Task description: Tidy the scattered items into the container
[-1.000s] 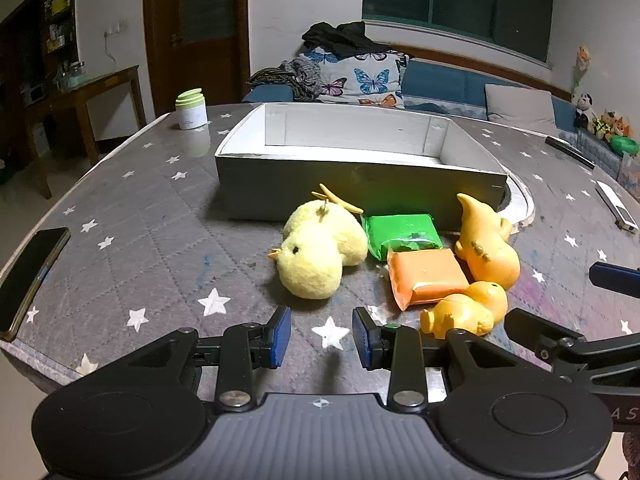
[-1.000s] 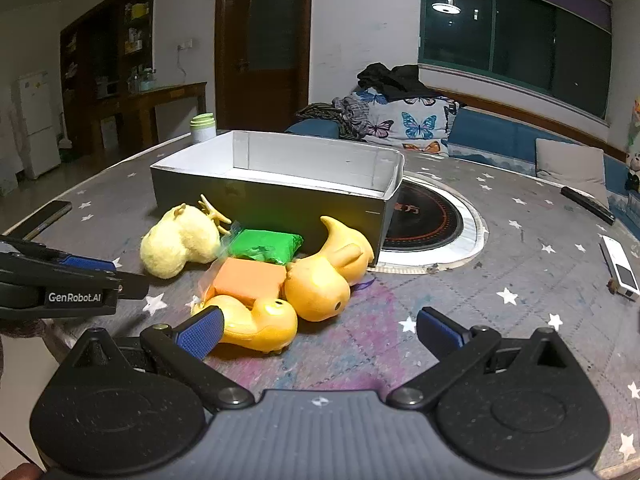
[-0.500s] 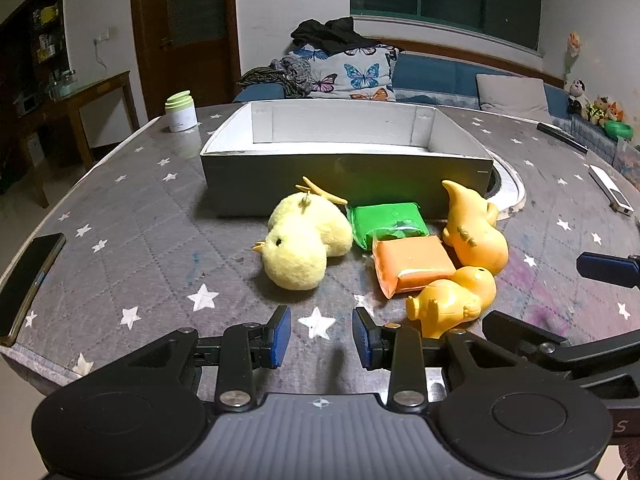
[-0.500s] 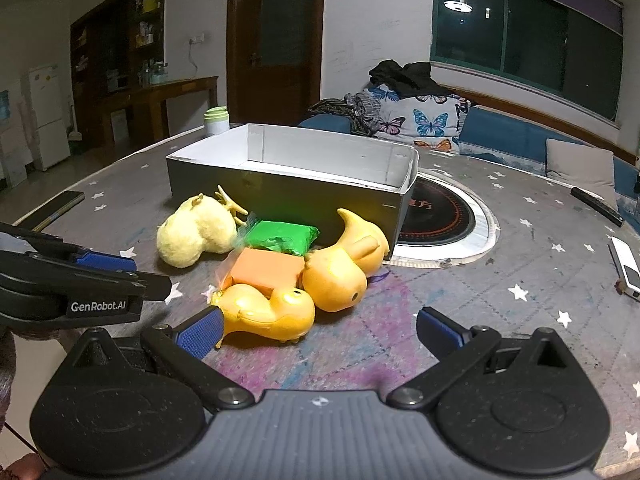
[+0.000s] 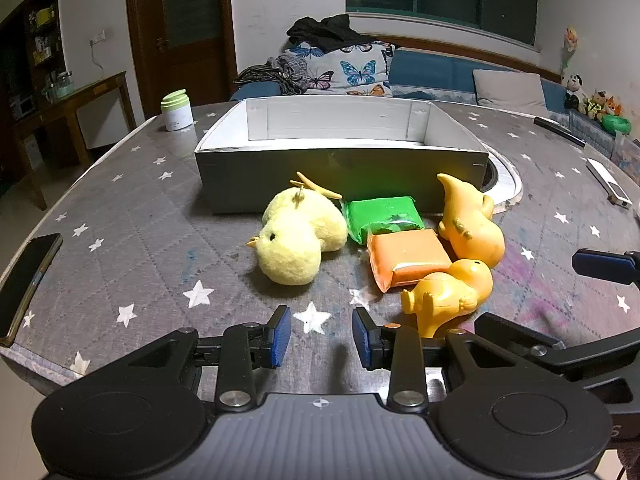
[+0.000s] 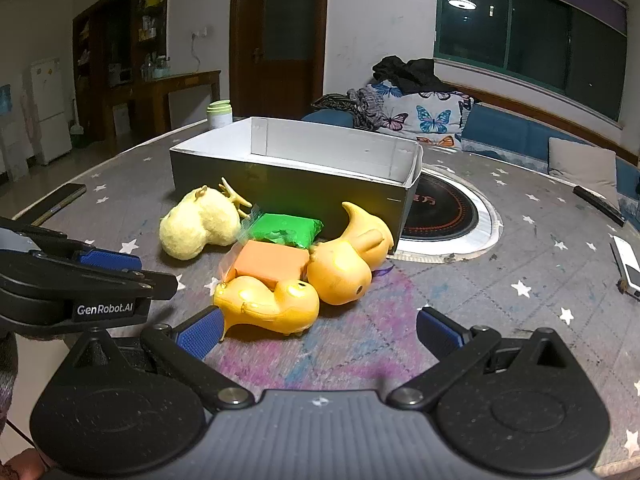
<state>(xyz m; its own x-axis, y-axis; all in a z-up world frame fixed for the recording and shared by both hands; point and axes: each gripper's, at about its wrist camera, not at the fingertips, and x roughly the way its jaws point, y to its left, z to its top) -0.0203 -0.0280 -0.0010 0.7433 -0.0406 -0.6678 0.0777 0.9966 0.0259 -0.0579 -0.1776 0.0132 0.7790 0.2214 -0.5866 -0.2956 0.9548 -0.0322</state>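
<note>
Writing: "GenRobot.AI" in white on the side of the left gripper (image 6: 108,260), read from the right wrist view; red characters on the round cooktop (image 6: 444,208) set in the worktop (image 5: 132,240) are too small to read.

Container: open cardboard box (image 5: 340,160), grey outside and white inside, long axis across the left view.

Scattered items, all on the worktop just before the box's near wall:
- plush chick (image 5: 298,236), on its side, beak toward left, feet toward the box;
- green packet (image 5: 382,218), flat;
- orange packet (image 5: 408,258), flat, touching the green one;
- two orange rubber ducks, far duck (image 5: 470,220) tail-up, near duck (image 5: 450,292) on its side.

Left gripper: fingers partly apart, nothing between them.
Right gripper (image 6: 318,330): fingers wide apart, empty, near duck just ahead of the left finger.

Also: phone (image 5: 24,280), lidded jar (image 5: 176,110).
</note>
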